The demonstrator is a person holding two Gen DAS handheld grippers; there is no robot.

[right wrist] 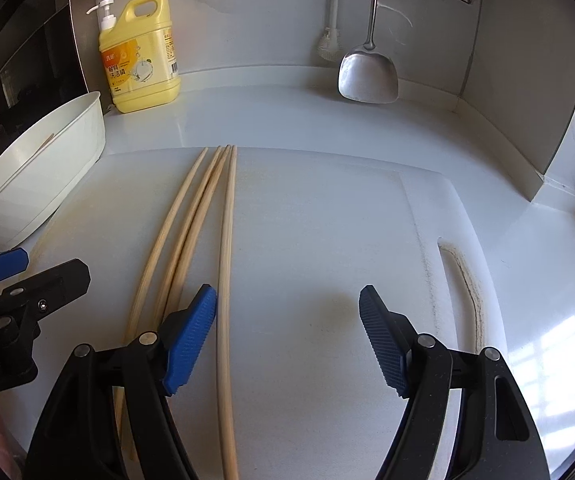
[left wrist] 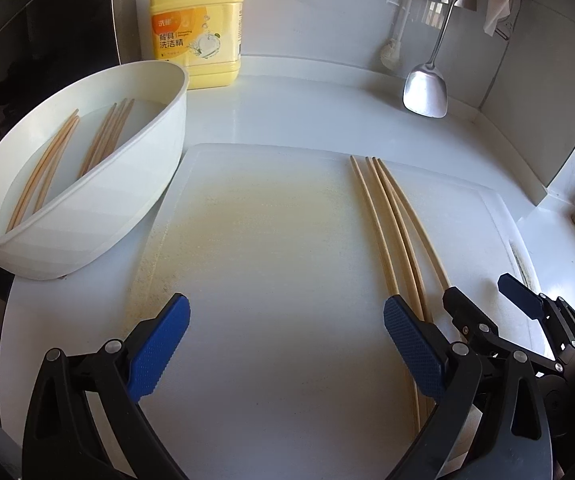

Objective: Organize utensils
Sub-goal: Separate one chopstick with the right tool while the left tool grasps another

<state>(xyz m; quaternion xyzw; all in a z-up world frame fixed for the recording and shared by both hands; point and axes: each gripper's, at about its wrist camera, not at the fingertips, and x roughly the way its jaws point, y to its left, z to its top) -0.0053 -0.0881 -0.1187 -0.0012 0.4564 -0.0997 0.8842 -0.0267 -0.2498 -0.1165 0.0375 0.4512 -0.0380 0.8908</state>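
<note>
Four chopsticks laid on cutting board, long axis near-to-far. Right gripper nearer, fingers spread, rightmost stick just inside left finger. Left gripper spread, empty.

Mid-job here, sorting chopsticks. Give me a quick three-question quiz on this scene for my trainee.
1. True or false: the four chopsticks on the cutting board lie side by side, pointing toward the back wall.
2. Where are the other chopsticks? A) in the white basin B) beside the metal spatula C) in the left gripper
3. Fill in: the right gripper is ____ and holds nothing.

Key: 1 true. The board chopsticks run near parallel. 2 A. 3 open.
</note>
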